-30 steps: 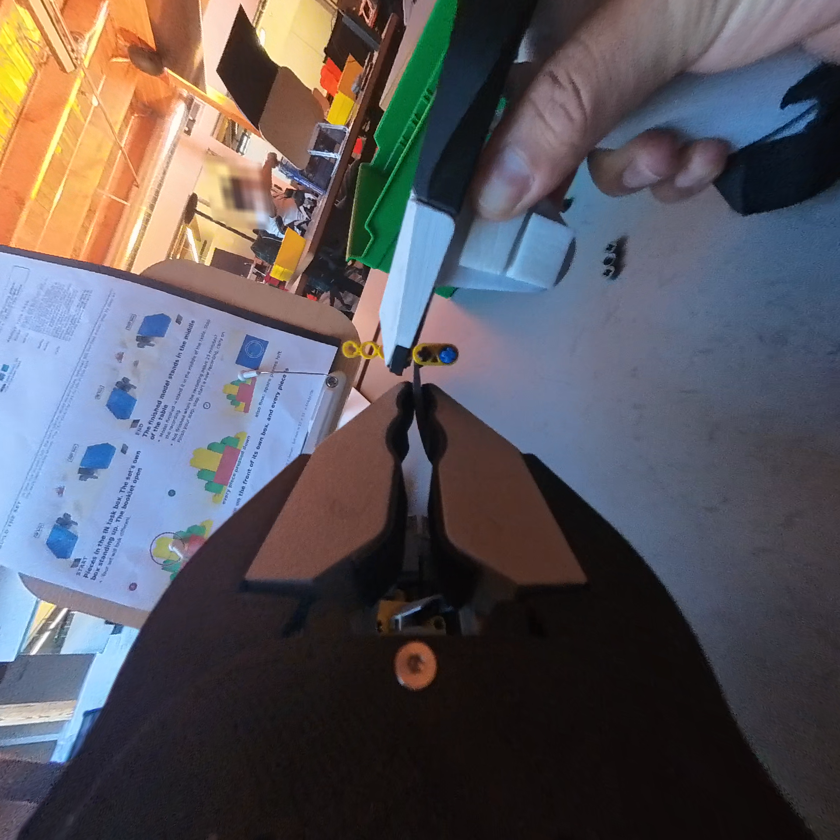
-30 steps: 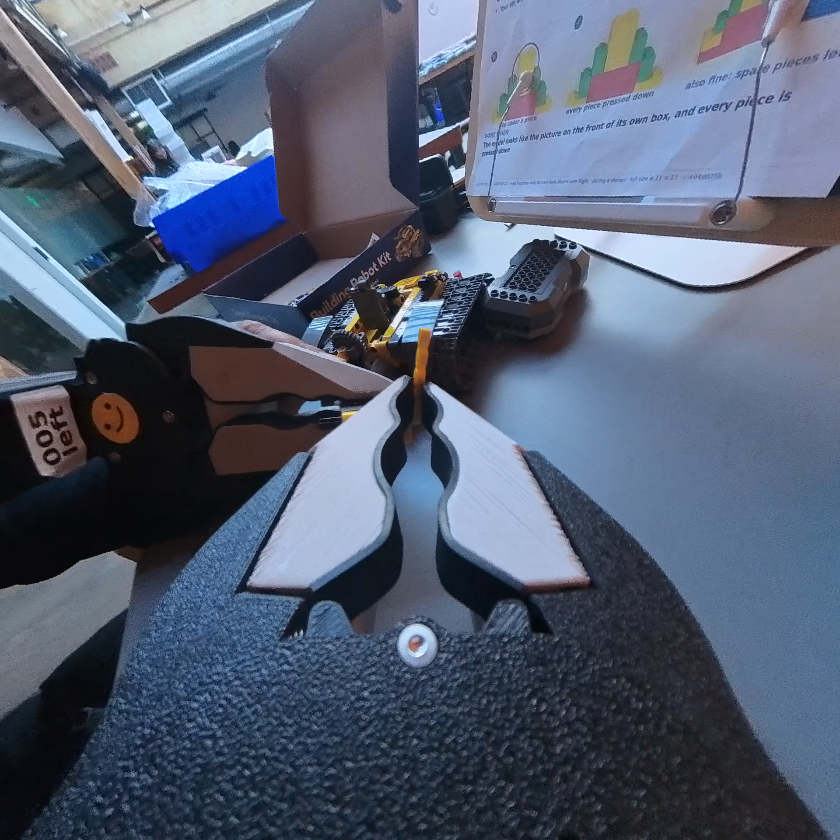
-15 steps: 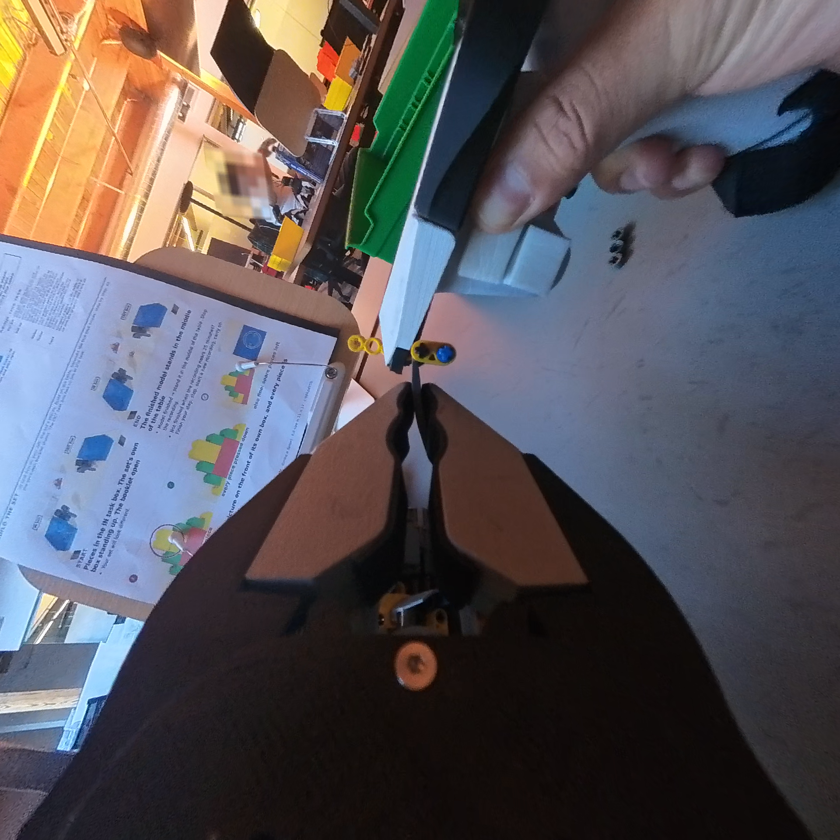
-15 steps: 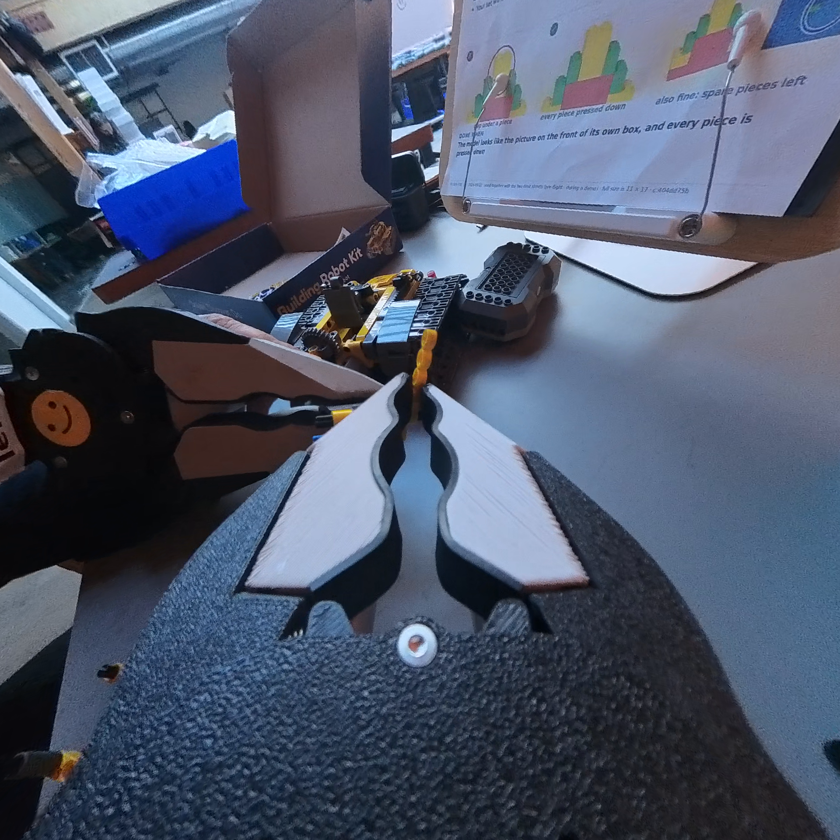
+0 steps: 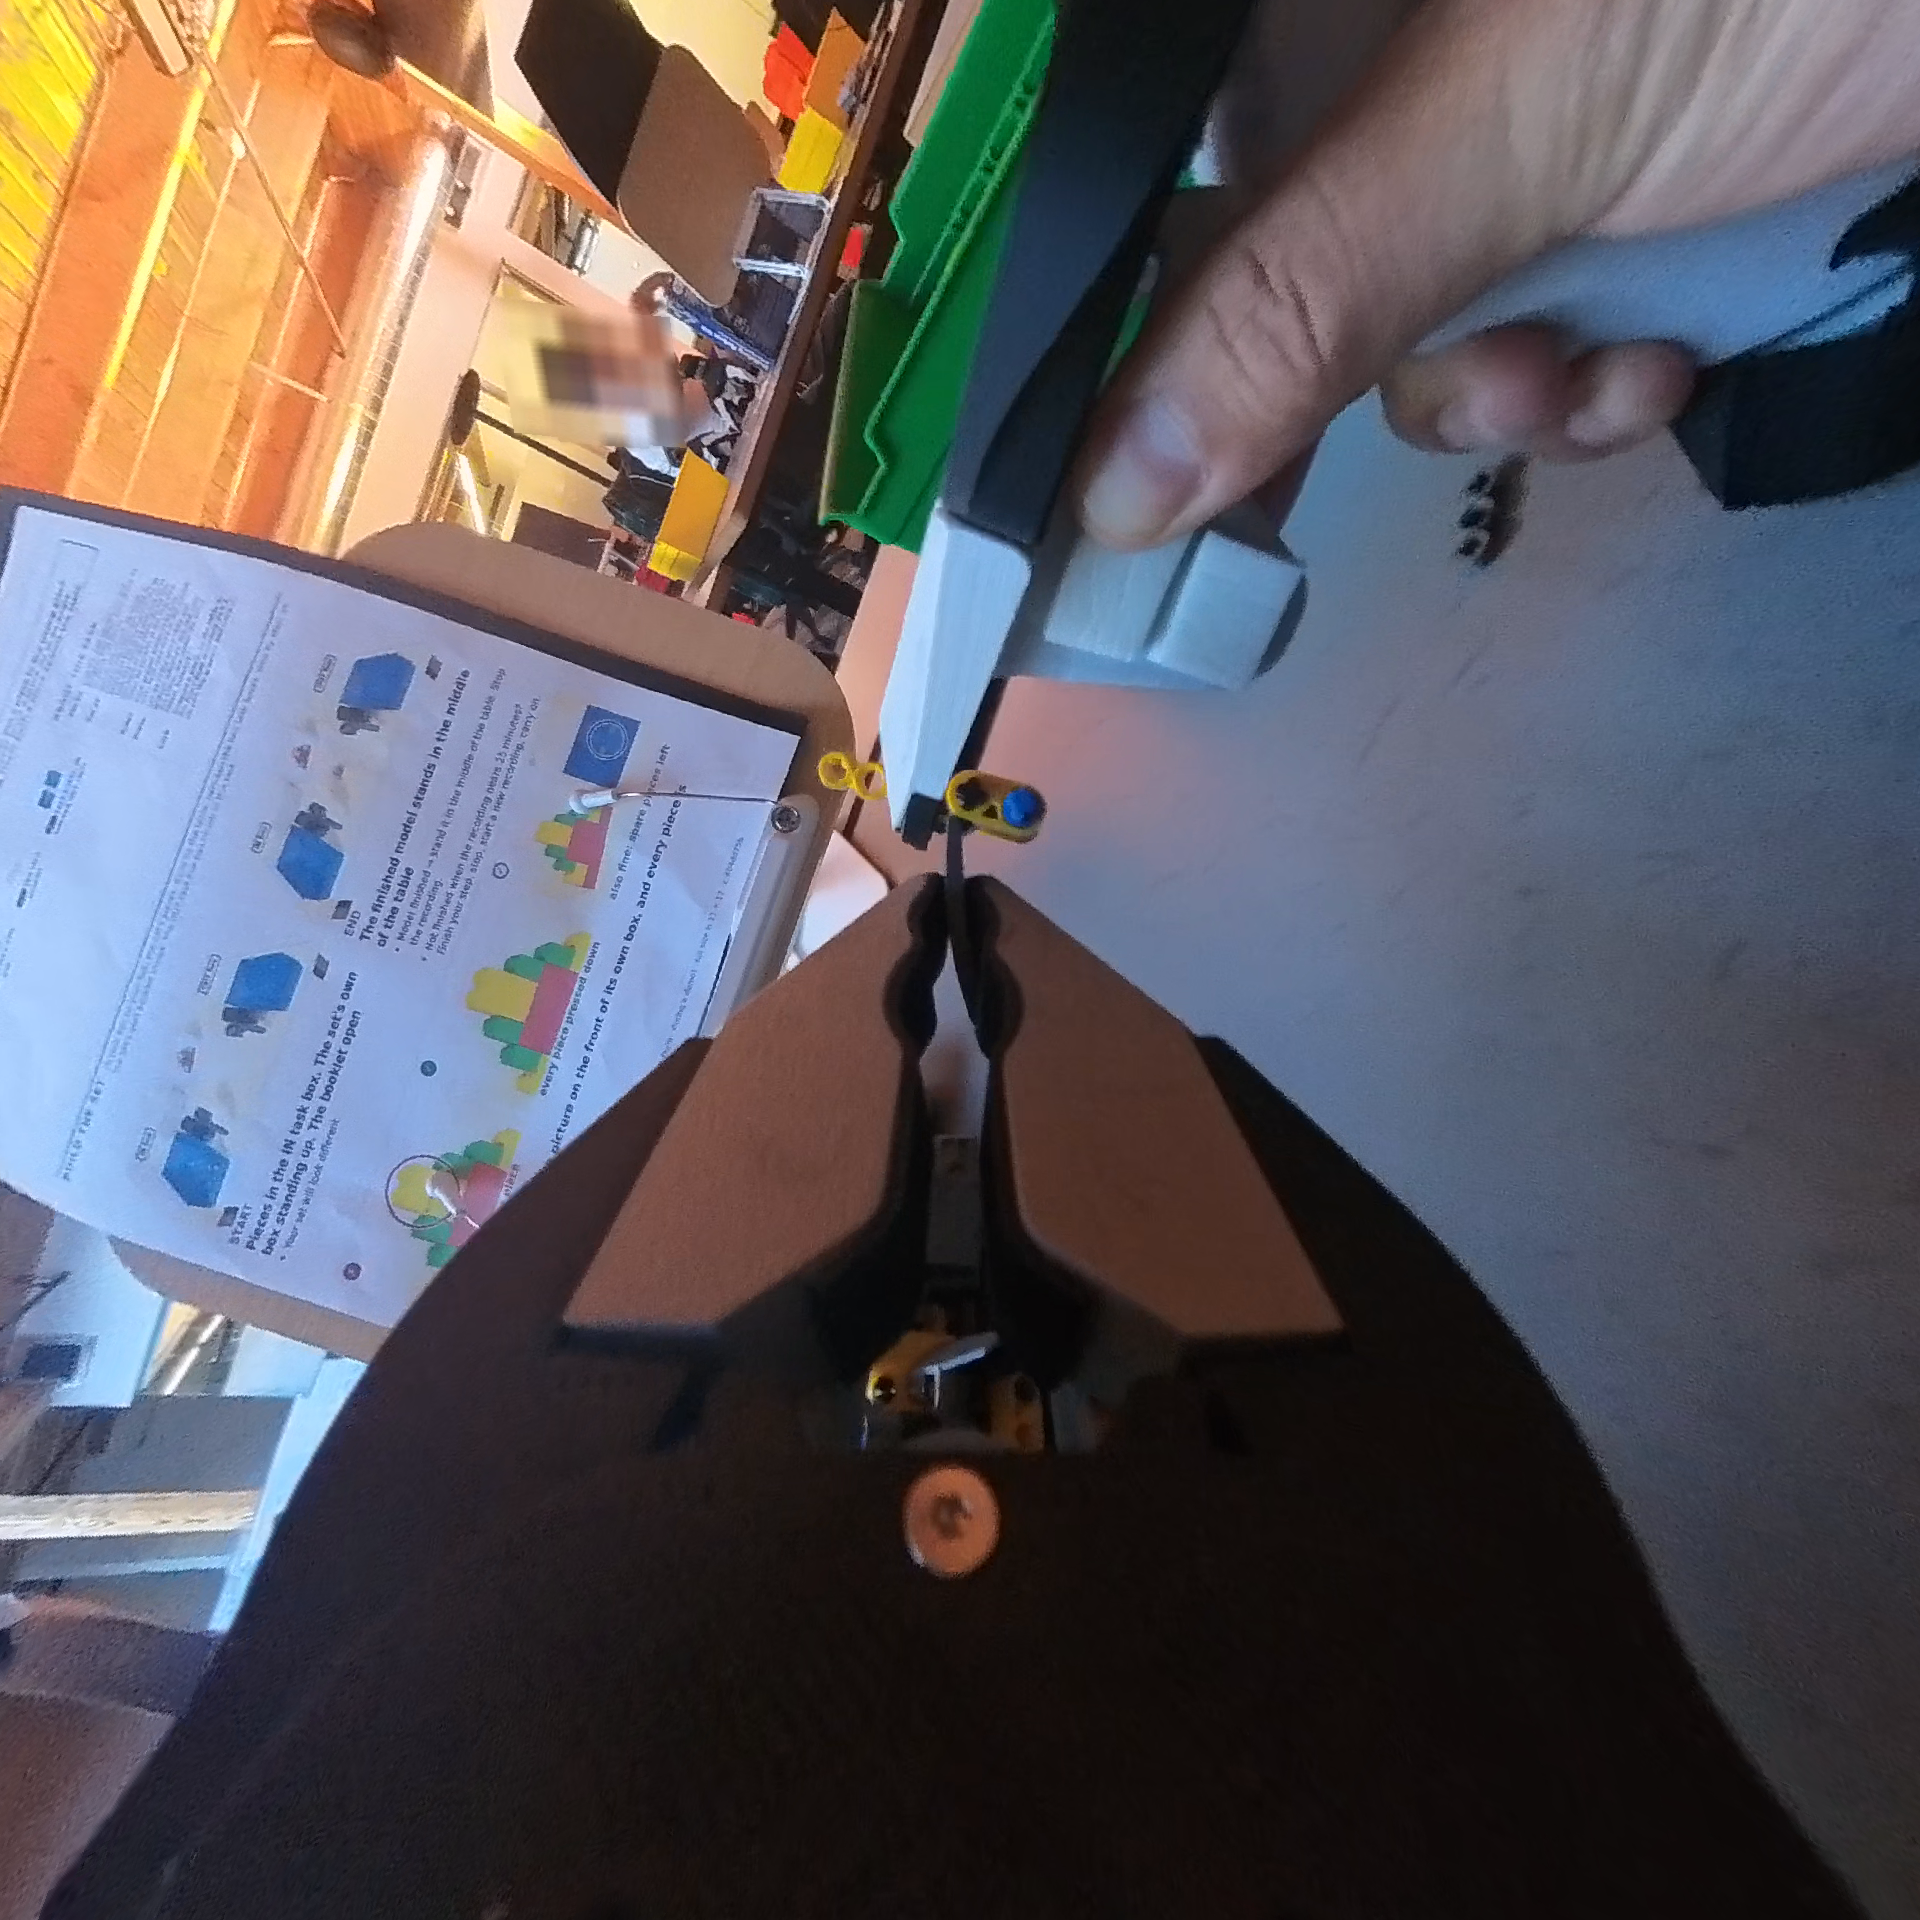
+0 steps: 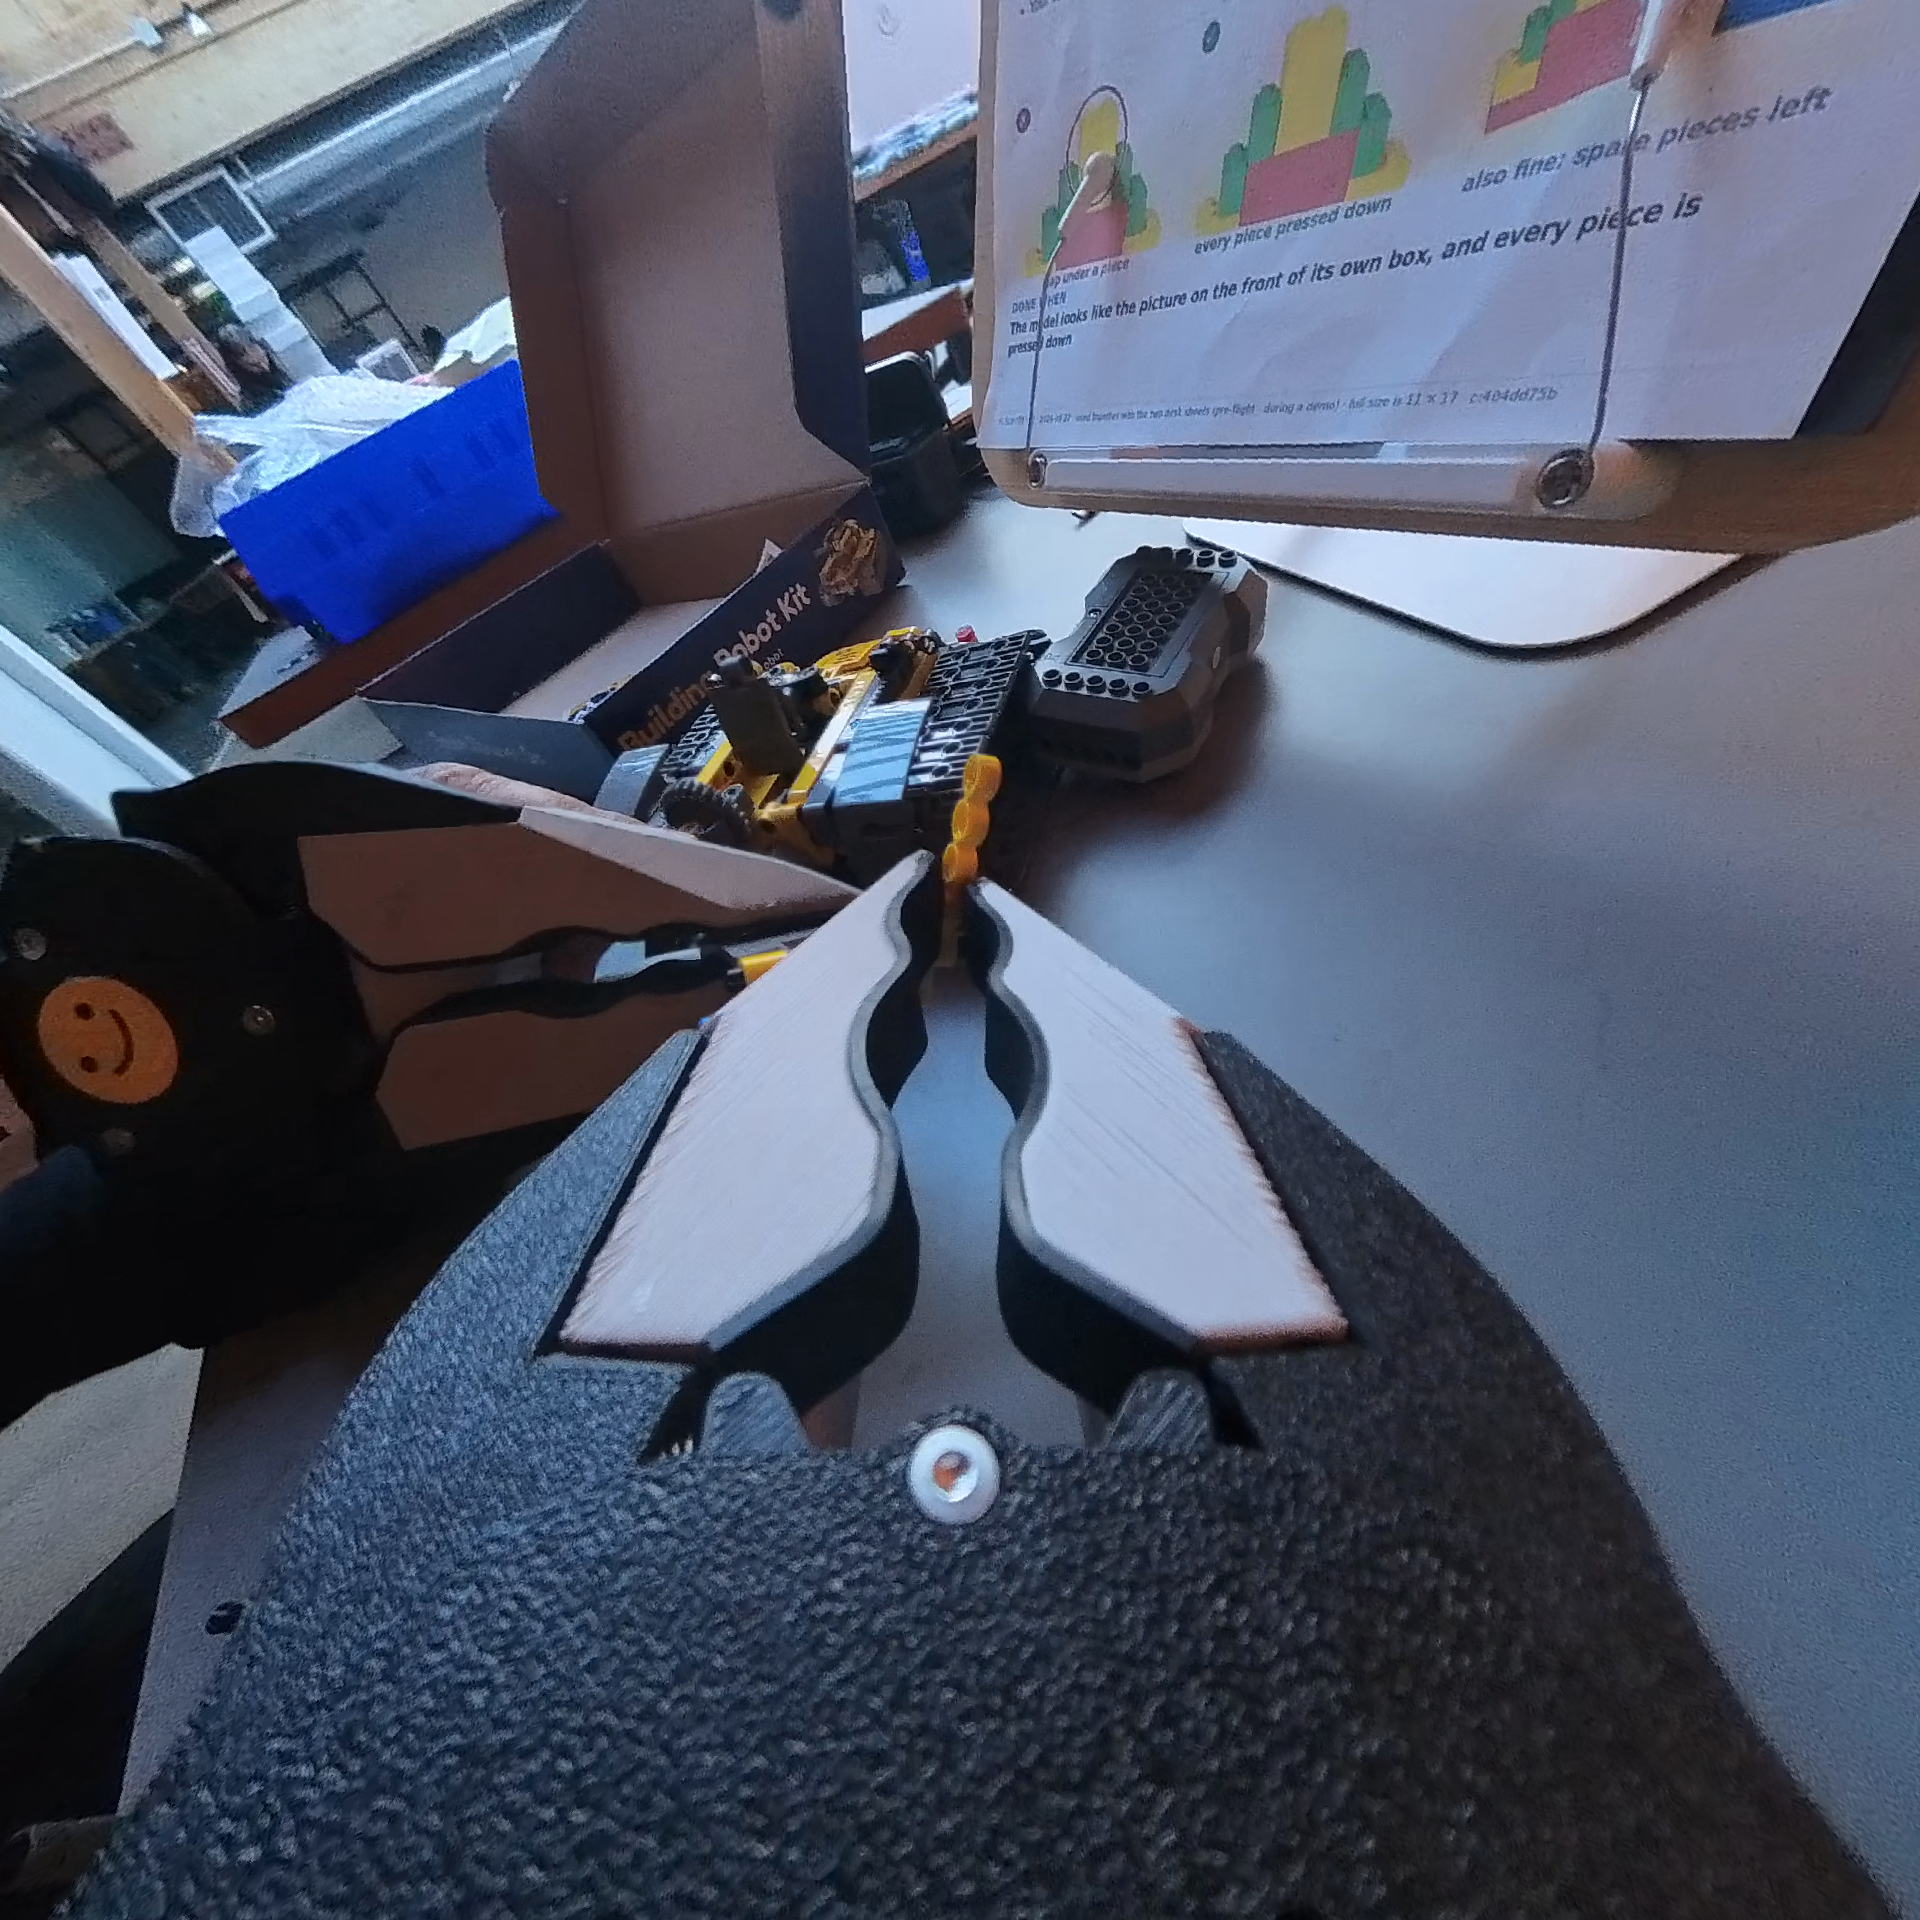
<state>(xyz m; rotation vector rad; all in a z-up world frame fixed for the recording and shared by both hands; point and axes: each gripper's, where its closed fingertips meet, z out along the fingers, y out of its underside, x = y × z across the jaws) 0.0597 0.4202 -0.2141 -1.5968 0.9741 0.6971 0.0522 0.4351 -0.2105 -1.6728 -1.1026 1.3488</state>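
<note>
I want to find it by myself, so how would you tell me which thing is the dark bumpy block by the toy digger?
Start at the big paper sheet on its wooden stand at the back of the grey table. Just below its left corner lies the yellow and black toy digger. The dark grey block sits right behind it, flat-topped with rows of little holes, with no yellow on it.

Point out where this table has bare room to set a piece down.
Bare grey table lies right of the right claw, below the instruction stand. It is crowded left of that: the yellow-black brick model, black studded piece, open cardboard box and left claw.
</note>
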